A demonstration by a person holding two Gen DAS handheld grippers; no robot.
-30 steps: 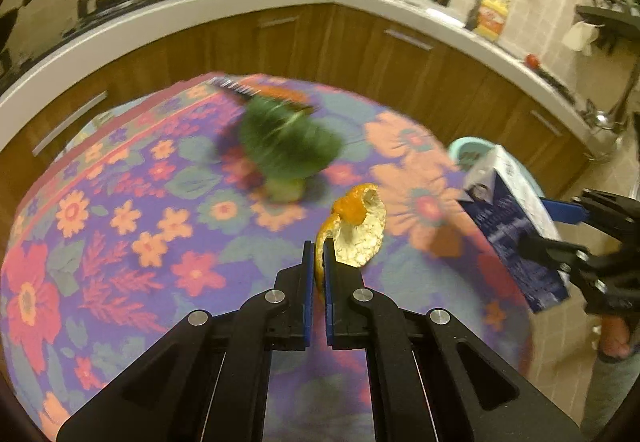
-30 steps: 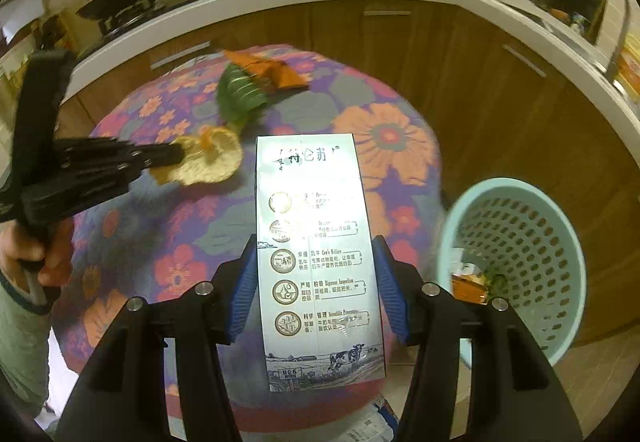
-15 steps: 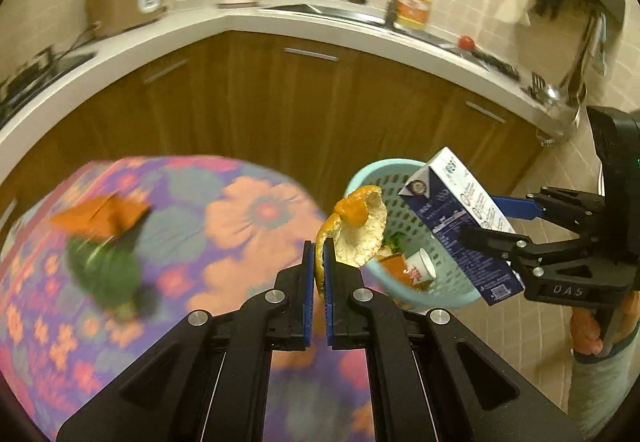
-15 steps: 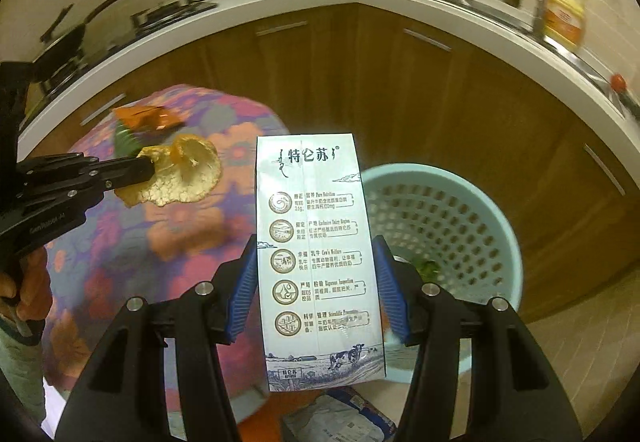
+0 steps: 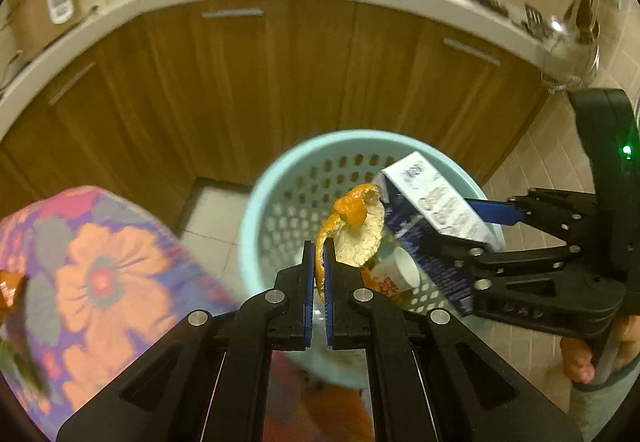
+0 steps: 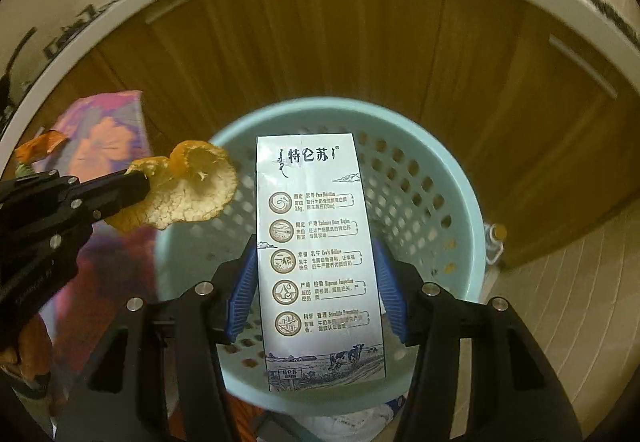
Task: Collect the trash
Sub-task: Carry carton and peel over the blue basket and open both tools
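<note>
The basket [image 6: 432,178] is smooth, pale-blue perforated plastic; the carton [image 6: 320,242] is glossy printed card; the peel [image 6: 188,194] shows a rough, matt pith; the cloth [image 5: 100,274] is floral fabric; the cabinets [image 5: 280,82] are grained wood; each tool [image 5: 318,258] [image 6: 316,270] is matt black plastic with ribbed blue pads [image 6: 240,294].

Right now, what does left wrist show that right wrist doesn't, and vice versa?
Only left wrist: a paper cup lying inside the basket, and a bare foot on the floor tiles.
Only right wrist: the milk carton front panel with its printed text.
Both: left gripper pinching the orange peel, right gripper clamping the carton, both over the basket.
</note>
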